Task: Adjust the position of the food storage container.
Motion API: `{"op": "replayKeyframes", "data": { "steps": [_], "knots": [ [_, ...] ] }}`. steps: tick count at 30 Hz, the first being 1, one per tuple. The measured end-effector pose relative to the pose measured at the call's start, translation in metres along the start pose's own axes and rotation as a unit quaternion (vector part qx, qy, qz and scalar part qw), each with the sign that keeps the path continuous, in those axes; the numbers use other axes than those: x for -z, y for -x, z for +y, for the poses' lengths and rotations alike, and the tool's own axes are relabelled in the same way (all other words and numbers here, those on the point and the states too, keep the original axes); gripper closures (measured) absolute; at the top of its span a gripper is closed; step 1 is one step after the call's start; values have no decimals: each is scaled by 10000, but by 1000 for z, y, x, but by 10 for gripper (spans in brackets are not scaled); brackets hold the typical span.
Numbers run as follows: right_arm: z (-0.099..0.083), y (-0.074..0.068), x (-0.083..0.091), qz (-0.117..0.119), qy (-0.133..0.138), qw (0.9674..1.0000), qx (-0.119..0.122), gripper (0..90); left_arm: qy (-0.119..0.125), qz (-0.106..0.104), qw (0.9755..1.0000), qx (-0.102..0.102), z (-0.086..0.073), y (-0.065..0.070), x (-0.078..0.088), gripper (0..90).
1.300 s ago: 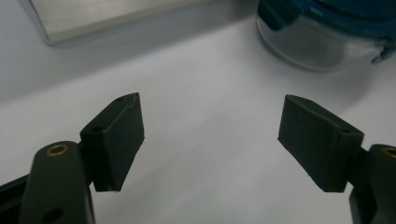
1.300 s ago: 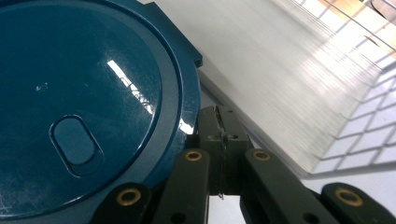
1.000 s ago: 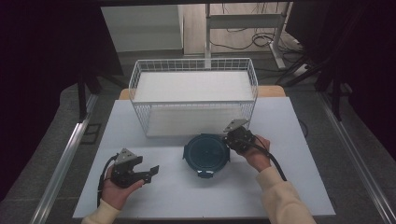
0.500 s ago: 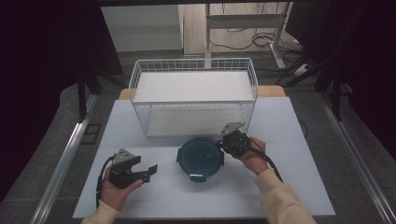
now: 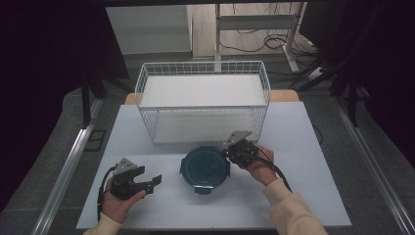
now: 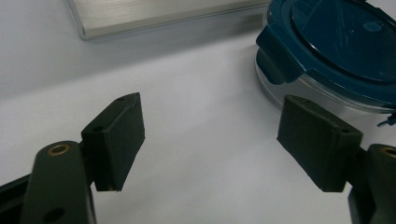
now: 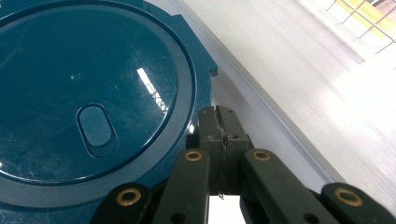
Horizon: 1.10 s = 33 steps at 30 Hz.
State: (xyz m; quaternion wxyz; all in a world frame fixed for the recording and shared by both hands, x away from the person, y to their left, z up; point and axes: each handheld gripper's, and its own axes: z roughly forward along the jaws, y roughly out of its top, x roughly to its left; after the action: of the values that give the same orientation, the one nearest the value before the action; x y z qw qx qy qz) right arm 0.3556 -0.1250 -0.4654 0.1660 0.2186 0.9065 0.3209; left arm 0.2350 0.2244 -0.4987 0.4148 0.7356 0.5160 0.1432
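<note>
One round container (image 5: 206, 167) with a dark teal clip lid and clear base; right claw (image 7: 219, 122) pressed together, left claw (image 6: 210, 140) spread.

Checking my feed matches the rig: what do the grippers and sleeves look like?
Both grippers, left and right, are black, each topped by a grey three-cornered plate and trailing a black cable. The jaws are flat black pads on black links with brass-coloured pivot rings. The person's sleeves are cream-coloured.
</note>
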Motion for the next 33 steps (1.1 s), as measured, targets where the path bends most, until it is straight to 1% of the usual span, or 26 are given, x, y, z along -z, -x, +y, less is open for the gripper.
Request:
{"op": "replayKeyframes", "data": {
  "steps": [4,5,6,7,8,9,10,12,14,15,16,17,18,19,21,23,24,26,27,30,33],
  "knots": [
    [-1,2,-1,83,41,10000,-30,898,6,20,10000,-39,0,0,1,227],
    [-1,2,0,5,88,10000,-19,898,10,23,10000,-47,0,0,1,227],
    [-2,1,1,-224,191,9996,-41,898,18,18,10000,-58,0,0,2,227],
    [-3,1,5,-284,304,9990,-141,898,41,19,10000,-54,0,1,2,227],
    [-6,1,10,-302,433,9984,-222,898,47,17,10000,-76,0,1,3,227],
    [-8,0,15,-334,526,9977,-252,897,61,27,9999,-83,0,1,4,227],
    [-10,-1,22,-349,570,9974,-269,897,61,36,9999,-82,0,1,4,227],
    [-17,-6,36,-329,715,9964,-328,896,81,40,9999,-83,0,1,5,226],
    [-27,-9,48,-266,871,9947,-473,878,78,54,9999,-117,0,3,6,226],
    [-32,-11,54,-212,973,9931,-622,797,82,63,9999,-127,0,4,6,226],
    [-38,-13,58,-187,1060,9913,-764,684,97,61,9999,-130,0,5,7,226],
    [-45,-15,62,-269,1145,9888,-921,512,105,65,9998,-134,0,7,8,226],
    [-51,-17,65,-356,1255,9857,-1066,424,128,76,9998,-145,0,8,8,227],
    [-58,-18,68,-389,1328,9833,-1180,383,151,113,9996,-196,1,10,9,229],
    [-67,-18,73,-319,1282,9819,-1354,291,195,186,9990,-361,2,15,11,231],
    [-77,-18,79,-246,1360,9787,-1517,280,200,166,9987,-437,2,18,12,230],
    [-81,-17,80,-187,1374,9771,-1611,271,188,197,9984,-491,2,20,11,230],
    [-90,-16,82,-203,1332,9759,-1717,267,131,252,9978,-596,2,22,10,229],
    [-93,-16,83,-221,1318,9755,-1748,263,104,246,9978,-611,1,23,9,229],
    [-100,-15,84,-103,1332,9718,-1942,261,78,191,9981,-583,1,22,8,228],
    [-100,-15,82,-48,1310,9709,-2003,250,83,121,9987,-482,1,20,9,228]
  ]
}}
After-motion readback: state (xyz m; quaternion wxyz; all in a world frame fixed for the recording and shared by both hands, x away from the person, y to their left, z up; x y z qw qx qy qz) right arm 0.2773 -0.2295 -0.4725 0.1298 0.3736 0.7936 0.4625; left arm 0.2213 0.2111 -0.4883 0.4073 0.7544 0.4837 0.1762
